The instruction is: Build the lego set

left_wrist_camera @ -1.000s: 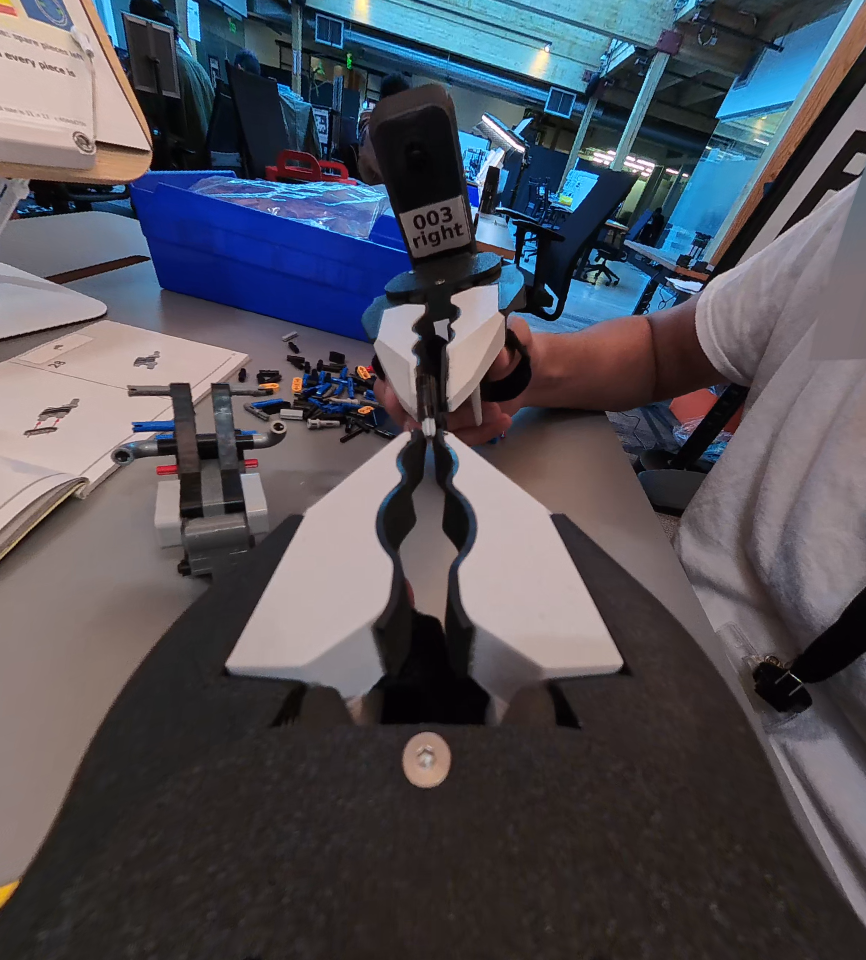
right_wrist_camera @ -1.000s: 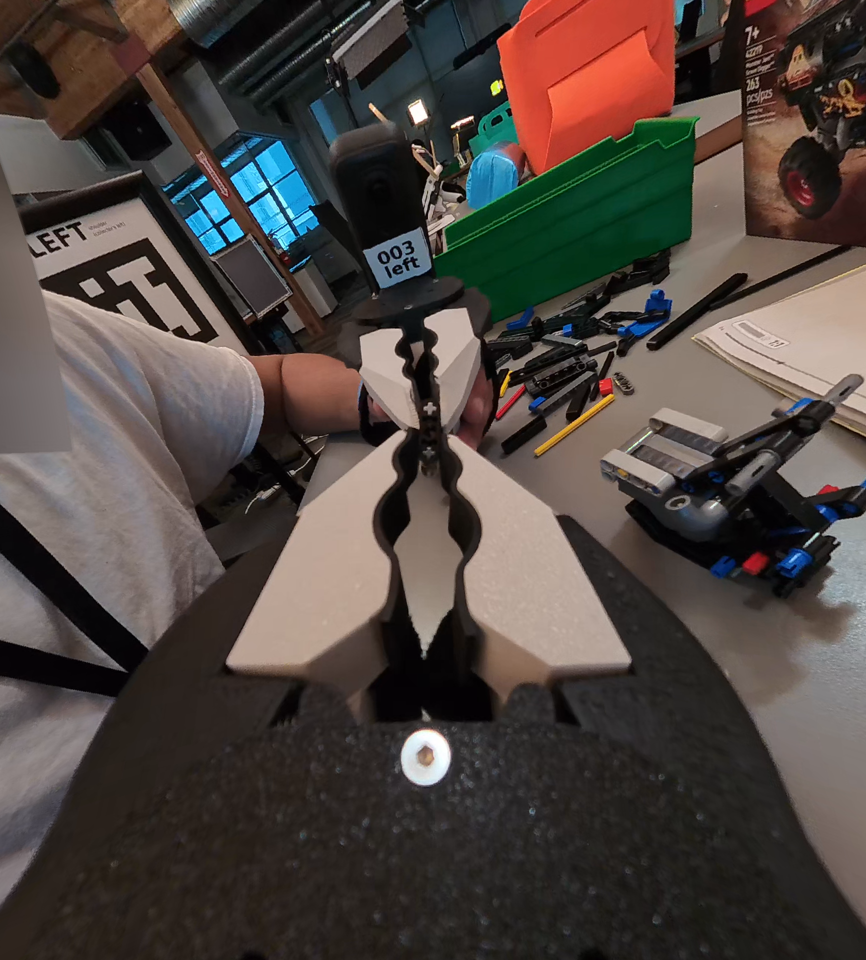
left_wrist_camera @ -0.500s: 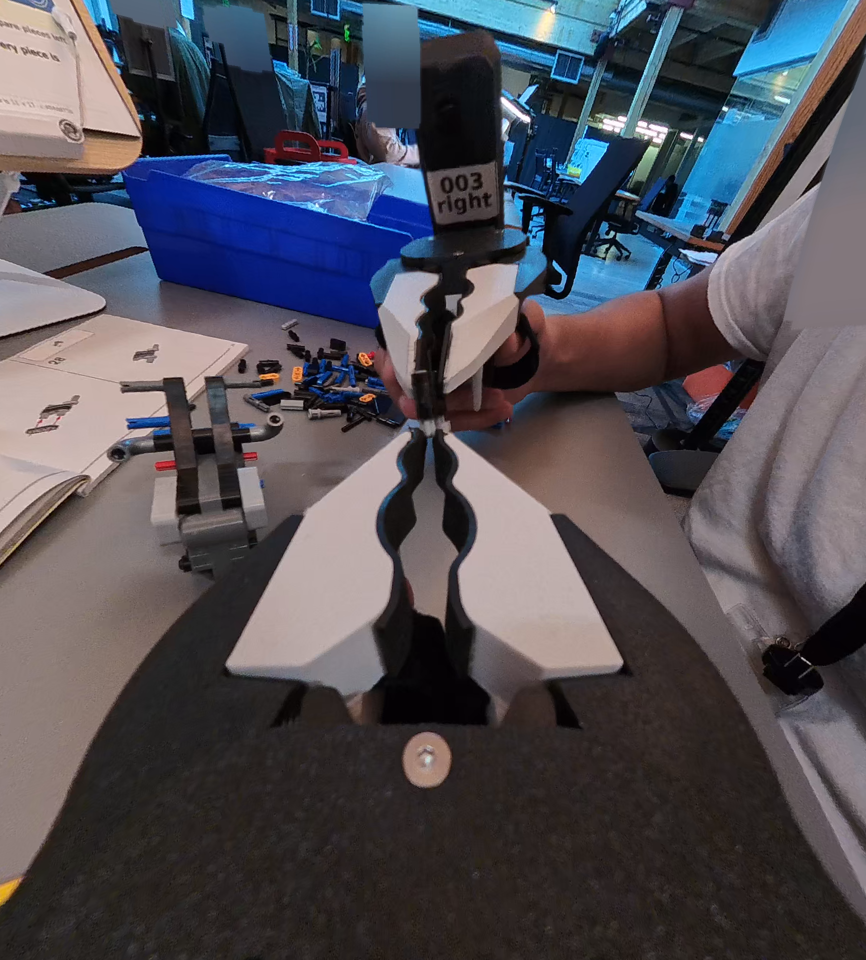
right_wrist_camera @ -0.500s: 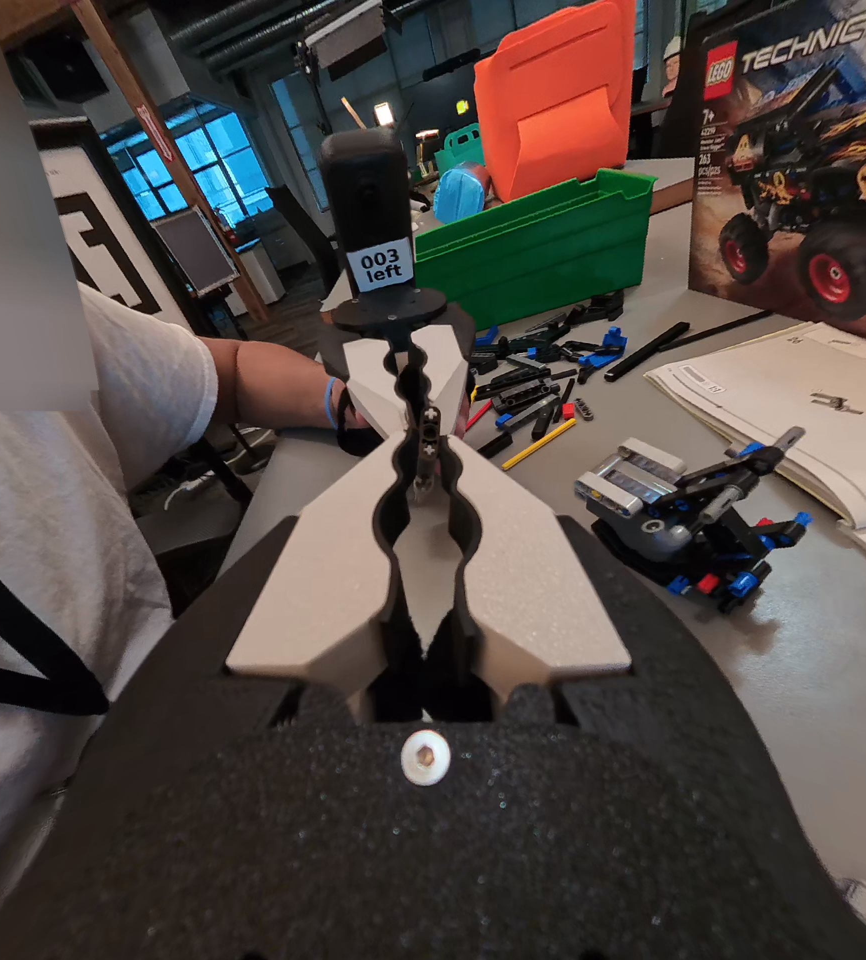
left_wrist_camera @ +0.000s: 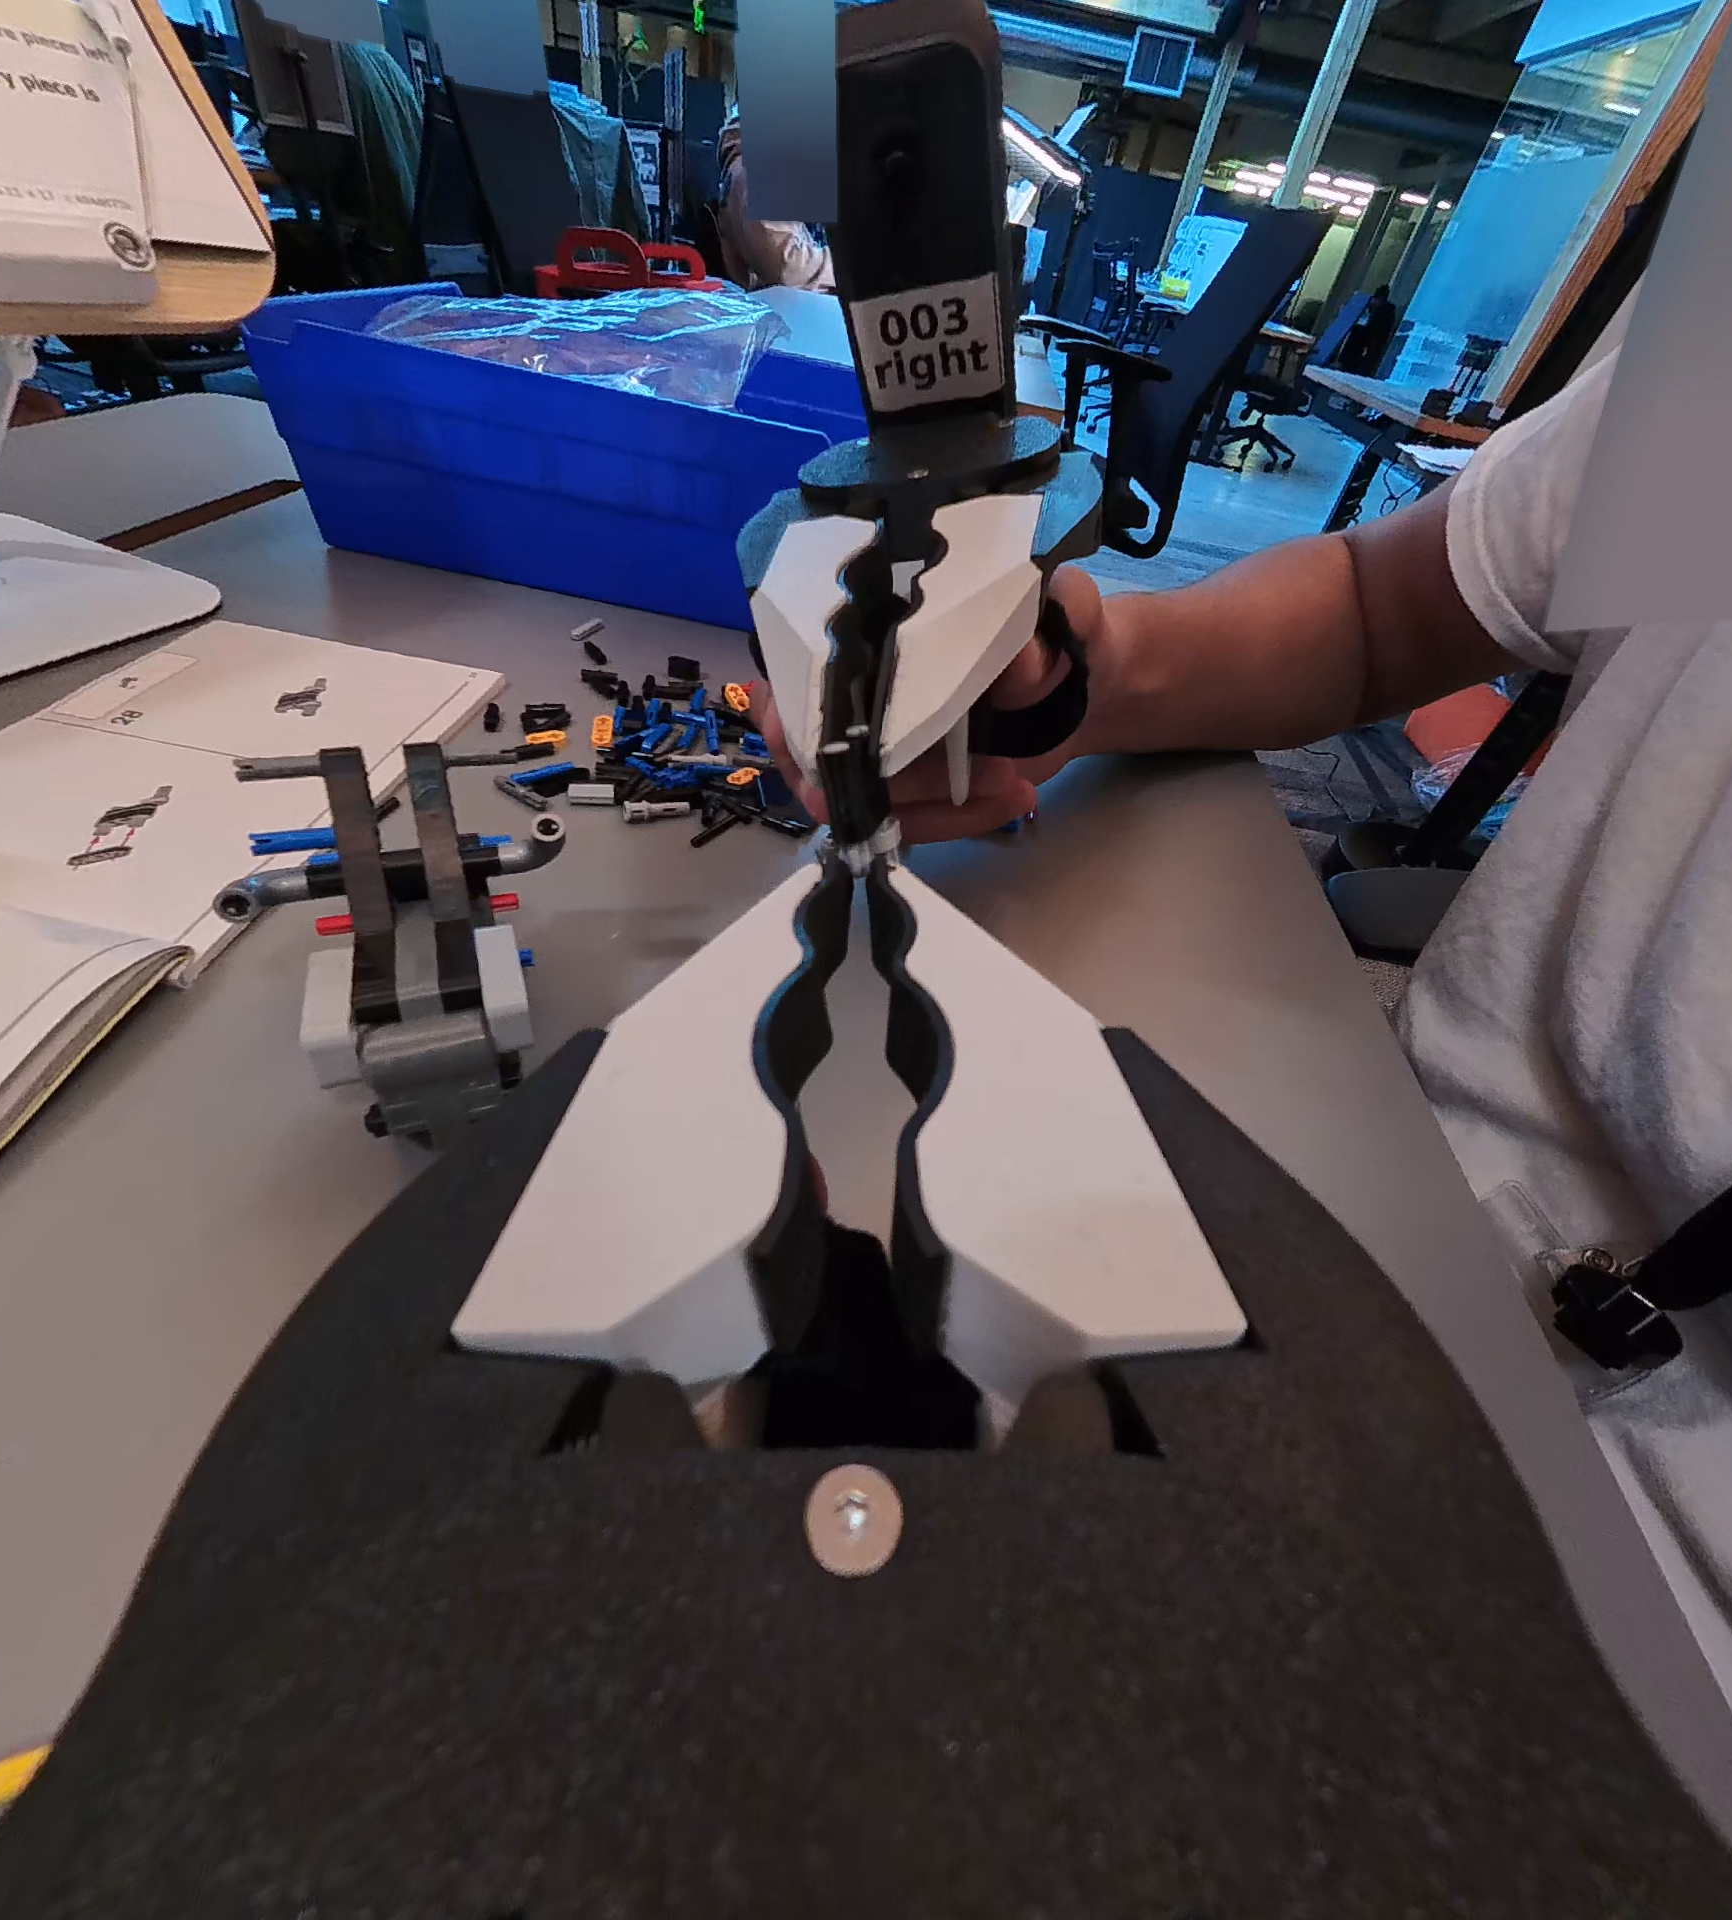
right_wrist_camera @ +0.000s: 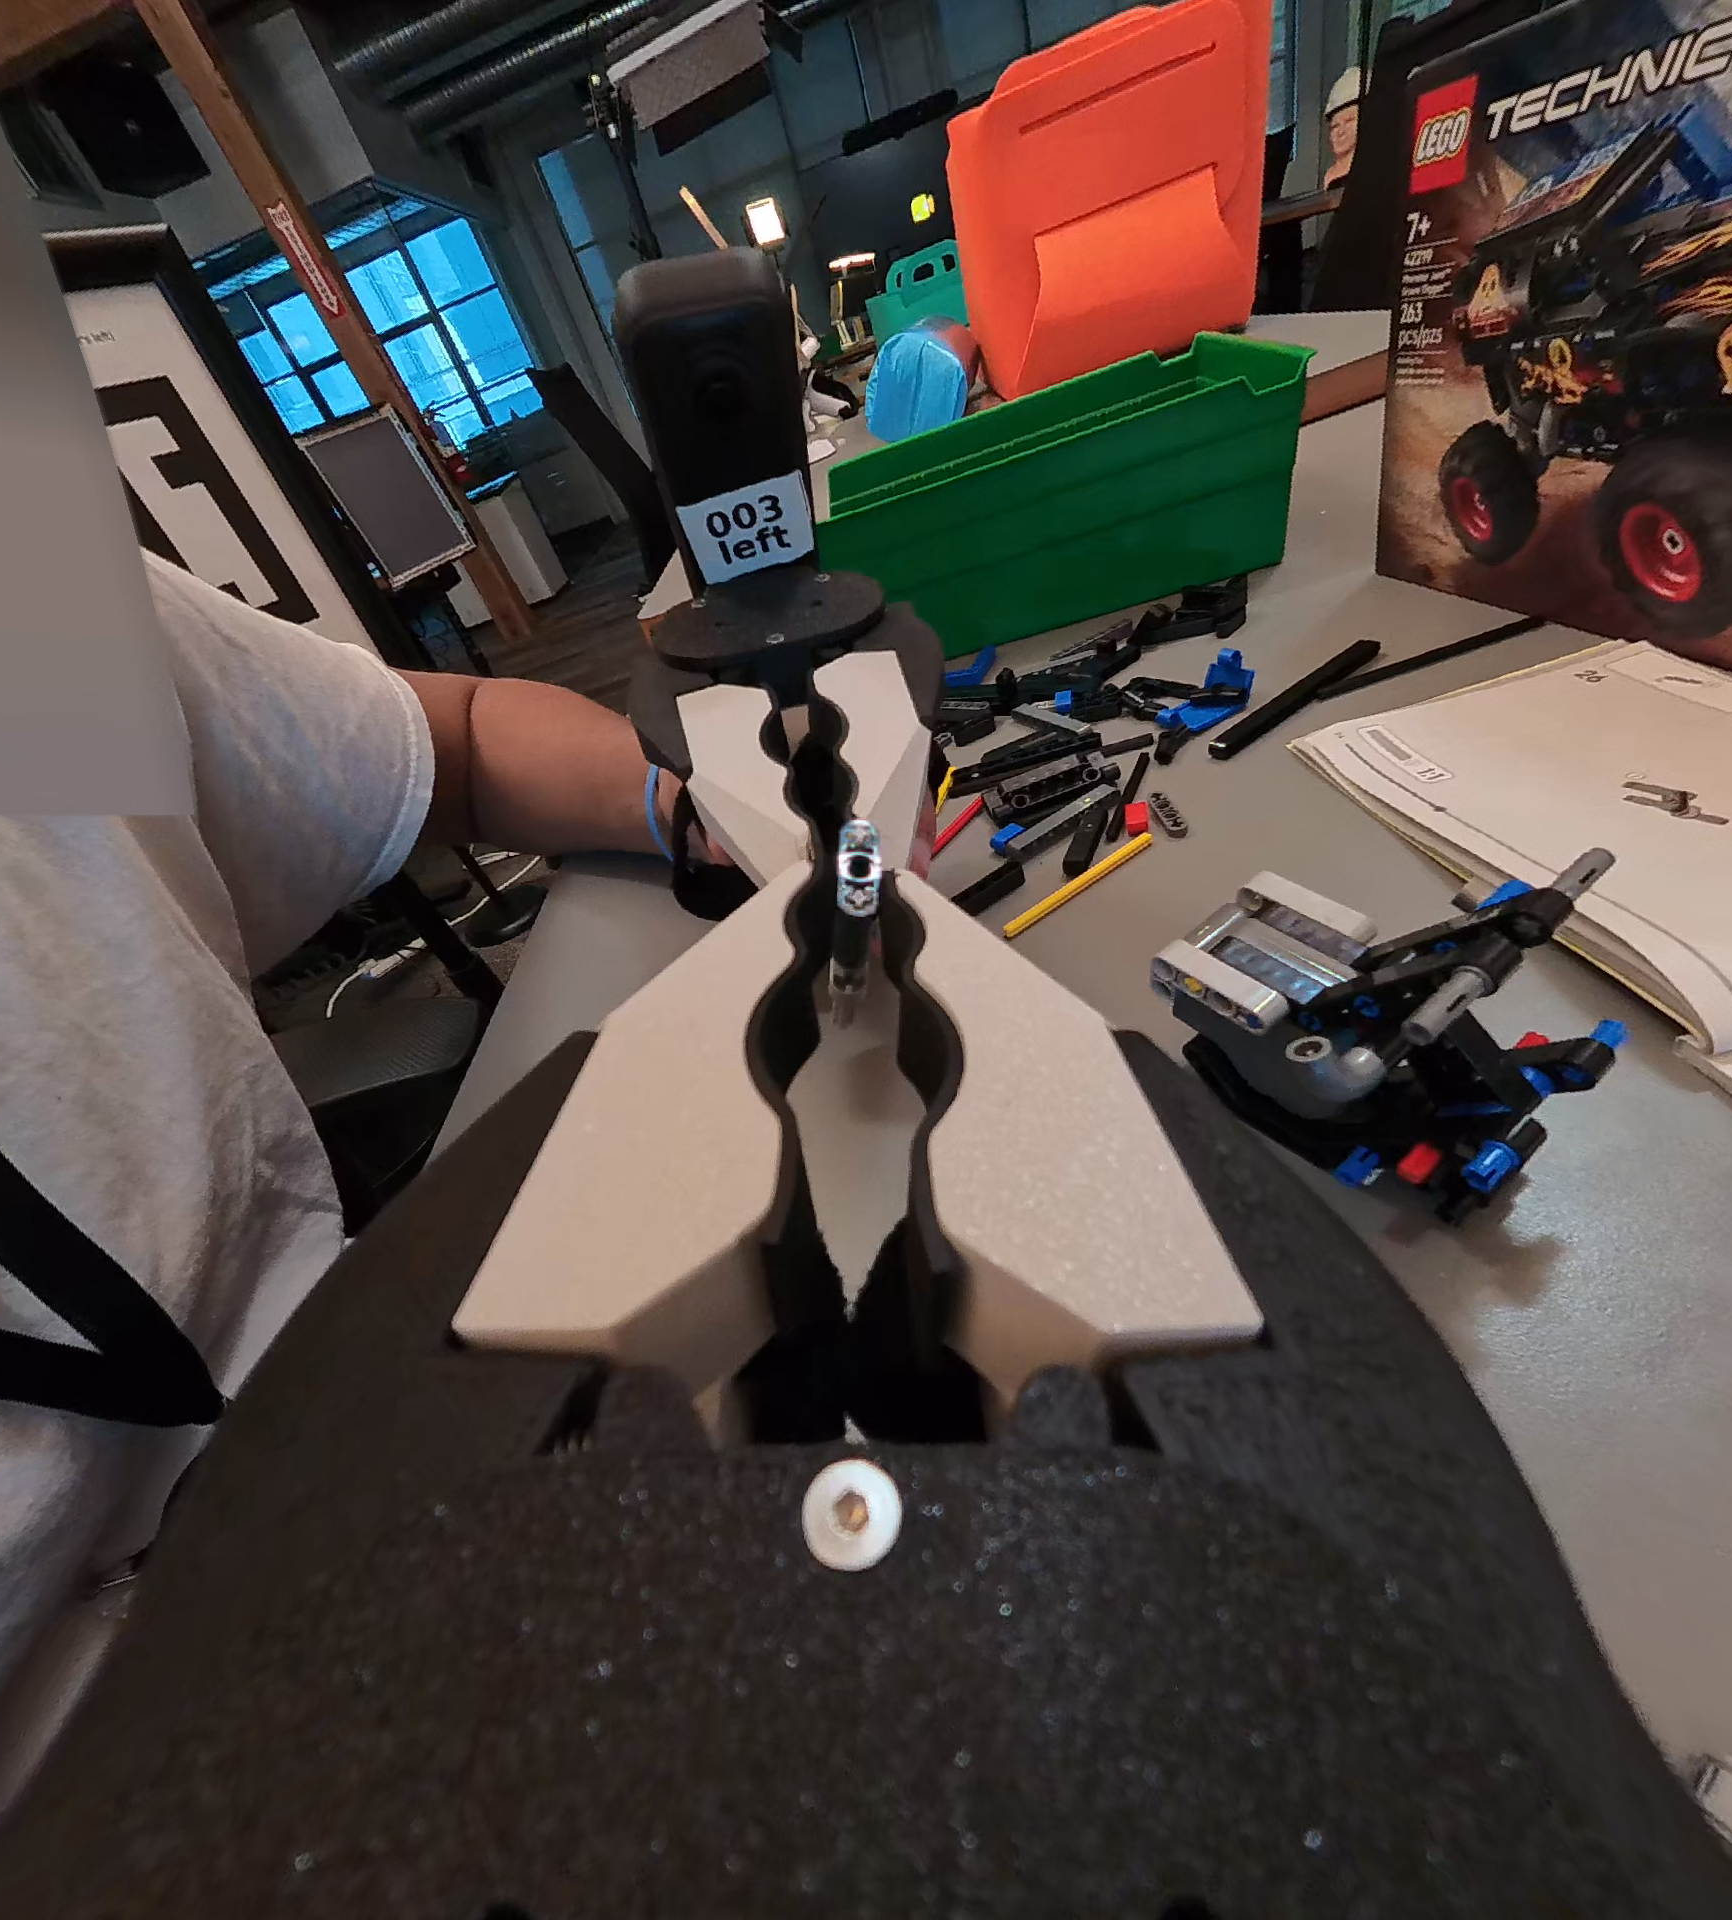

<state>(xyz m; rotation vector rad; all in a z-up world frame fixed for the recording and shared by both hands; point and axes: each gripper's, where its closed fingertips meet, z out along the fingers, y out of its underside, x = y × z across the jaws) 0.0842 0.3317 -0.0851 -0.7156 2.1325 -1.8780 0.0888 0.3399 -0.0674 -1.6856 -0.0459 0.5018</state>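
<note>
Two hand-held grippers meet tip to tip above the grey table. The left gripper has its jaws nearly closed, pinching a small light-grey connector at the very tips. The right gripper is closed on a thin black axle piece whose far end carries the same light-grey connector; the piece lies along the gap between the fingers. The partly built lego model, black, grey and blue, stands on the table well to the side of both grippers, beside the open instruction booklet. Loose lego parts lie scattered near a blue bin; more parts lie before a green bin and the set's box.
</note>
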